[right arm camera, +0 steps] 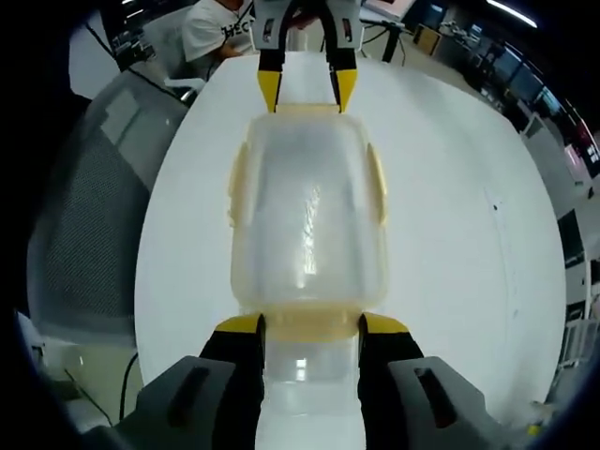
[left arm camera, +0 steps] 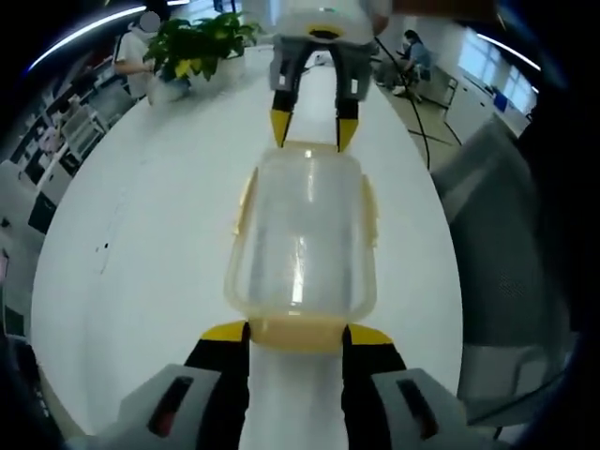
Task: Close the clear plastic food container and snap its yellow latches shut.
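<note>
Clear box [left arm camera: 302,244] lying on the white table [left arm camera: 141,253], lid already on top, right in between the two tongs

Left tongs [left arm camera: 297,330] at one short end, jaws open wide with the yellow end latch [left arm camera: 295,333] sitting in the gap, touching or not hard to tell

Right tongs [right arm camera: 309,323] at the other short end, open the same way around its own latch [right arm camera: 309,323]

One at each end probably to keep the box from sliding while pushing the end flaps down

Side latches [right arm camera: 377,183] sticking out a bit, maybe not snapped yet

Green plant [left arm camera: 202,42] far off at the table end
</note>
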`<action>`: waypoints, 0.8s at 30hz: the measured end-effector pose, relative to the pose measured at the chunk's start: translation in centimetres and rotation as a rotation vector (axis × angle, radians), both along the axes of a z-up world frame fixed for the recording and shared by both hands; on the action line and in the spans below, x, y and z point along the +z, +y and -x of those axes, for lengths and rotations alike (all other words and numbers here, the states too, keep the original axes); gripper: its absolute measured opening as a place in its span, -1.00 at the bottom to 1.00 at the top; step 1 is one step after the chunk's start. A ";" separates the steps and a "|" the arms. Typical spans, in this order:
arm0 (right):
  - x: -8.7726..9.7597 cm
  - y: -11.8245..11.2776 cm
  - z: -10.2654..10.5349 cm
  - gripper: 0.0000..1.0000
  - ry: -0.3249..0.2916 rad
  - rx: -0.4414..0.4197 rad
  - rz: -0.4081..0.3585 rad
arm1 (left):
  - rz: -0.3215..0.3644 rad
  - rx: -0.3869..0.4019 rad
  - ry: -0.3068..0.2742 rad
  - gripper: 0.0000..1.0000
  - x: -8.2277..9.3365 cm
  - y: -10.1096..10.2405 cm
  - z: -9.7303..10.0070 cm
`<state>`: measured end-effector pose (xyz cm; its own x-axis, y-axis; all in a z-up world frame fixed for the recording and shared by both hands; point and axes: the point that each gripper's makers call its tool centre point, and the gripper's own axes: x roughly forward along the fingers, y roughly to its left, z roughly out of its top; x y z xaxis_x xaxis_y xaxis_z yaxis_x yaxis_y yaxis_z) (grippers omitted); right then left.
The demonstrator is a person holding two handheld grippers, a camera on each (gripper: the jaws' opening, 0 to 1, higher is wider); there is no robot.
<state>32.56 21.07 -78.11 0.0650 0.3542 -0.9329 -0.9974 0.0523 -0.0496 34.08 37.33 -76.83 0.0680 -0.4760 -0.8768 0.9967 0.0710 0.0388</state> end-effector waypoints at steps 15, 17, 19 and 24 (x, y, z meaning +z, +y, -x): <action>0.1 -5.0 0.1 -0.29 0.001 -0.029 0.002 | 0.026 -0.009 0.000 -0.36 -0.1 -4.8 -0.5; 0.1 -5.5 0.2 -0.29 0.003 -0.033 0.001 | 0.025 -0.011 0.002 -0.36 -0.2 -5.5 -0.5; 0.0 -6.0 0.3 -0.29 0.002 -0.032 0.005 | 0.021 -0.015 0.002 -0.36 -0.3 -6.1 -0.5; 0.0 -7.5 0.5 -0.29 0.004 -0.034 0.011 | 0.029 -0.022 0.007 -0.36 -0.5 -7.5 -0.4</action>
<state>32.01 13.56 -78.12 0.0735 0.3412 -0.9371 -0.9952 0.0857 -0.0468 34.44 29.87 -77.30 0.0508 -0.5026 -0.8630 0.9983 0.0499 0.0297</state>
